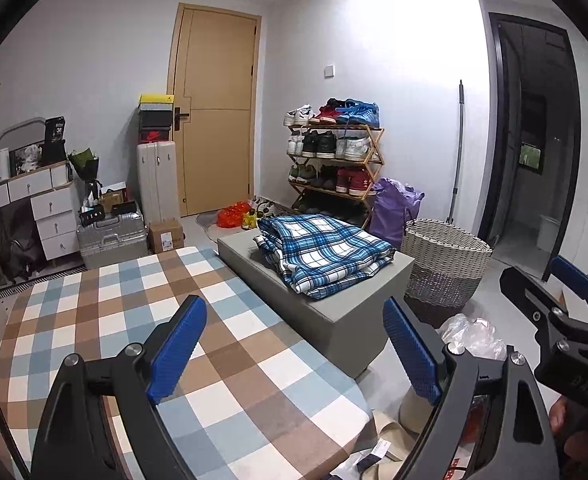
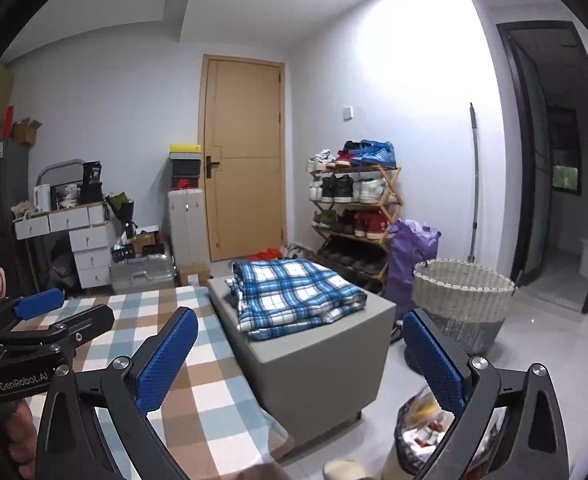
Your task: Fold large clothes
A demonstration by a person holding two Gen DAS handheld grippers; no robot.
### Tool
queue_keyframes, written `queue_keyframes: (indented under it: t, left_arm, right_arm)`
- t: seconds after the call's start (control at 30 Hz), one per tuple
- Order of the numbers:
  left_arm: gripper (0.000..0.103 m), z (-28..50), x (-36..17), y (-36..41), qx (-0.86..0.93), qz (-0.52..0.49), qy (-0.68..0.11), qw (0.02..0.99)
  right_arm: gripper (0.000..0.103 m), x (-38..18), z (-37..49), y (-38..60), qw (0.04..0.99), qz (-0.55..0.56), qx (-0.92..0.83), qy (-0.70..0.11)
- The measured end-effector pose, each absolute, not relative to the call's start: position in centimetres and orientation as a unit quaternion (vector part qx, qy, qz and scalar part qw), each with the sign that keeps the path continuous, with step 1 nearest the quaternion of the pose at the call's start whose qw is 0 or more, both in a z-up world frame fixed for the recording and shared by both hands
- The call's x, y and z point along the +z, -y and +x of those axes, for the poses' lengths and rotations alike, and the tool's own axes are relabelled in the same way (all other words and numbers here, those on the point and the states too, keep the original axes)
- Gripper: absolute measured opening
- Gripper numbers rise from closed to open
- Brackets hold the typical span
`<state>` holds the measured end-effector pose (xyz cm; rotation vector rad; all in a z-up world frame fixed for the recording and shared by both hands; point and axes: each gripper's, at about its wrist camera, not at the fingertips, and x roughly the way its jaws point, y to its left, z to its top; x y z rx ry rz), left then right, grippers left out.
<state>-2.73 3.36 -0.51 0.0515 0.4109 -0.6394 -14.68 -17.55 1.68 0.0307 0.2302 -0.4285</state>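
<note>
Both grippers hang over the checked bed [image 1: 174, 300], left gripper [image 1: 294, 352] and right gripper [image 2: 300, 356] each with jaws wide apart, empty. The folded plaid cloth [image 1: 322, 252] lies on the grey ottoman [image 1: 334, 320], beside the basket [image 1: 446, 264].

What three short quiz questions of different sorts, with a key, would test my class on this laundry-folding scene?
1. True or false: the blue plaid cloth lies folded on the grey ottoman.
2. What stands right of the ottoman? A woven basket, B suitcase, C kettle.
3. Fill in: both the left gripper and the right gripper are ____, holding nothing.

Key: 1 true. 2 A, the woven basket. 3 open.
</note>
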Motion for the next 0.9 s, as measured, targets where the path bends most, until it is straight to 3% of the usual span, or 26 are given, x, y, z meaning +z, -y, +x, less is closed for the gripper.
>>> queue_keyframes:
  t: [0.9]
  left_arm:
    - [0.087, -2.60, -0.61, -2.93, -0.315, 0.018, -0.202, 0.927]
  right_arm:
    - [0.103, 1.74, -14.67, 17.19, 0.971, 0.010, -0.212, -0.110]
